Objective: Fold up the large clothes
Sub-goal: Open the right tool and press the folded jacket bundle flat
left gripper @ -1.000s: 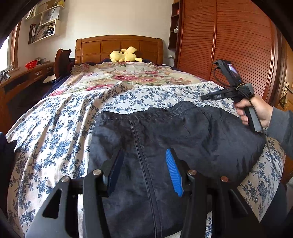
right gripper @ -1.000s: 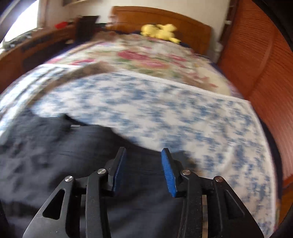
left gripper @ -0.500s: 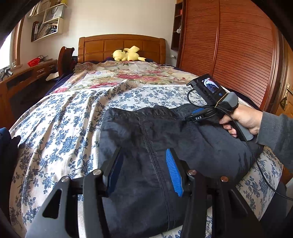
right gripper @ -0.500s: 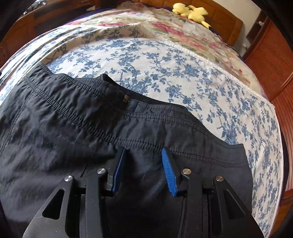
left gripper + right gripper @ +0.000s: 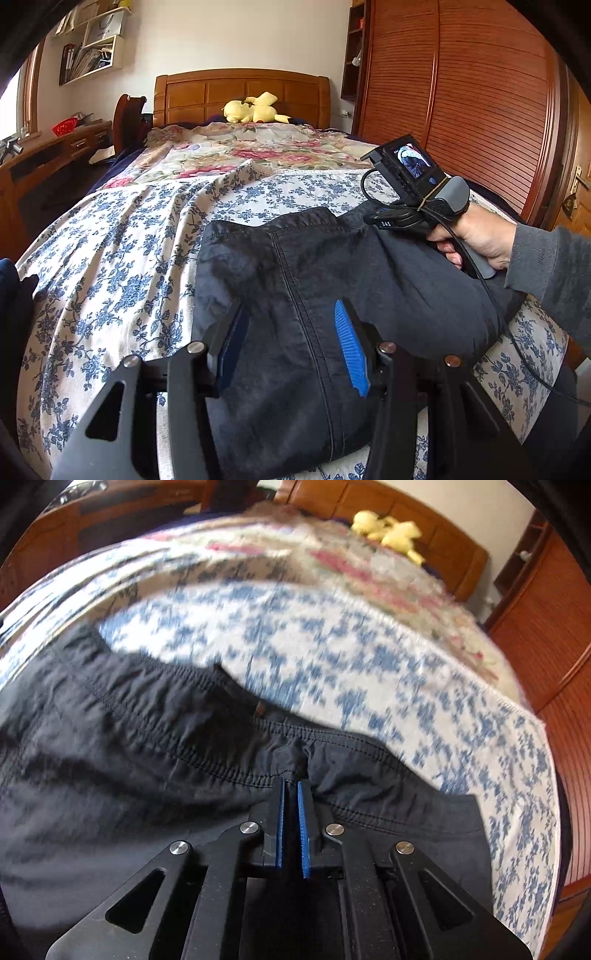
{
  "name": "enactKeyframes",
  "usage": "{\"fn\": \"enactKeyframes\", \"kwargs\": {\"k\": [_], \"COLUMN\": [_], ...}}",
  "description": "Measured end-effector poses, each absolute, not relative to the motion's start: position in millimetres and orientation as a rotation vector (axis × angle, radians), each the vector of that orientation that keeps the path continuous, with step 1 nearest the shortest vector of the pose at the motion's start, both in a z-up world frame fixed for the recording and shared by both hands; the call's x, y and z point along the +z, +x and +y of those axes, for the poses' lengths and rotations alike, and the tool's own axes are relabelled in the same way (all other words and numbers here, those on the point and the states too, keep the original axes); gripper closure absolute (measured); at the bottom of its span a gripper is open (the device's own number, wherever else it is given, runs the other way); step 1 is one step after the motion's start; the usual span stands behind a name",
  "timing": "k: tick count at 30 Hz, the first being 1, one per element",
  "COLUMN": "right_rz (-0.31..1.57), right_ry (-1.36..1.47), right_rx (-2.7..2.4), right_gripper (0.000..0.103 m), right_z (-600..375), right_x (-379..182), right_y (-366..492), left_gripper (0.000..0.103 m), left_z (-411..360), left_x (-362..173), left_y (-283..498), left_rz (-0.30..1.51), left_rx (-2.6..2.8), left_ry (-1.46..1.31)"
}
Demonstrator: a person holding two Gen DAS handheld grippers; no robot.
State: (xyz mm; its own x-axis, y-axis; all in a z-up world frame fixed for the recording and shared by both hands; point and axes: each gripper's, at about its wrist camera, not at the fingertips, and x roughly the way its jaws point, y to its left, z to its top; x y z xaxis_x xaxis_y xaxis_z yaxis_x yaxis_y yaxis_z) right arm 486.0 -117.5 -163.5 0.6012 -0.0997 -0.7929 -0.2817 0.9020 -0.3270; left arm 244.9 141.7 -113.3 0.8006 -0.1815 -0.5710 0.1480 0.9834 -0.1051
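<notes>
Behind your work stand a wooden headboard (image 5: 242, 94), a slatted wardrobe (image 5: 484, 110) and a yellow plush toy (image 5: 253, 110) at the head of the bed (image 5: 110, 266), whose blue-flowered sheet fills most of both views.

Your right hand (image 5: 476, 242) comes in from the right edge of the left wrist view, grey sleeve (image 5: 550, 269) at the wrist, fist wrapped round the handle and tipped down toward the far edge of the dark trousers (image 5: 295, 295). Your left gripper (image 5: 291, 343) hangs low over the near part of the garment, angled gently downward.

From the left view, the tips of your right gripper (image 5: 290, 786) are lost behind its own body and the cloth. The right wrist view is smeared with blur over the sheet, and the near end of the trousers is cut off by the frame.

The trousers lie spread on the sheet at the foot of the bed. Your right jaws are pinched together on a bunched fold just below the elastic waistband (image 5: 207, 760). Your left jaws stand apart, a seam running between them, and the pads do not press the fabric.
</notes>
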Motion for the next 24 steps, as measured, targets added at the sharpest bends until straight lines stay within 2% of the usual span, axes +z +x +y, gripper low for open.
{"fn": "enactKeyframes", "kwargs": {"k": [7,8,10,11,12,18,24], "right_rz": [0.903,0.888,0.876,0.878,0.876,0.826,0.823], "right_ry": [-0.424,-0.419,-0.421,-0.426,-0.429,-0.407,-0.353], "right_rx": [0.114,0.12,0.111,0.123,0.145,0.219,0.18], "right_gripper": [0.096,0.09,0.071,0.057,0.054,0.046,0.044], "right_z": [-118.1,-118.7,-119.8,-119.9,-120.3,-141.9,-191.9], "right_x": [-151.2,-146.7,-141.7,-139.6,-137.1,-117.9,-117.6], "right_y": [486.5,482.8,474.4,467.6,458.8,387.3,317.8], "left_gripper": [0.056,0.056,0.056,0.056,0.056,0.056,0.056], "left_z": [143.7,142.2,139.5,137.6,135.1,122.0,93.4], "left_x": [-111.5,-111.2,-111.4,-111.5,-111.9,-110.4,-103.4], "left_y": [248.0,248.6,248.9,249.3,249.8,250.5,249.2], "left_rz": [0.613,0.612,0.611,0.613,0.615,0.613,0.595], "left_rx": [-0.171,-0.172,-0.177,-0.179,-0.182,-0.207,-0.253], "left_ry": [-0.062,-0.061,-0.057,-0.054,-0.05,-0.039,-0.044]}}
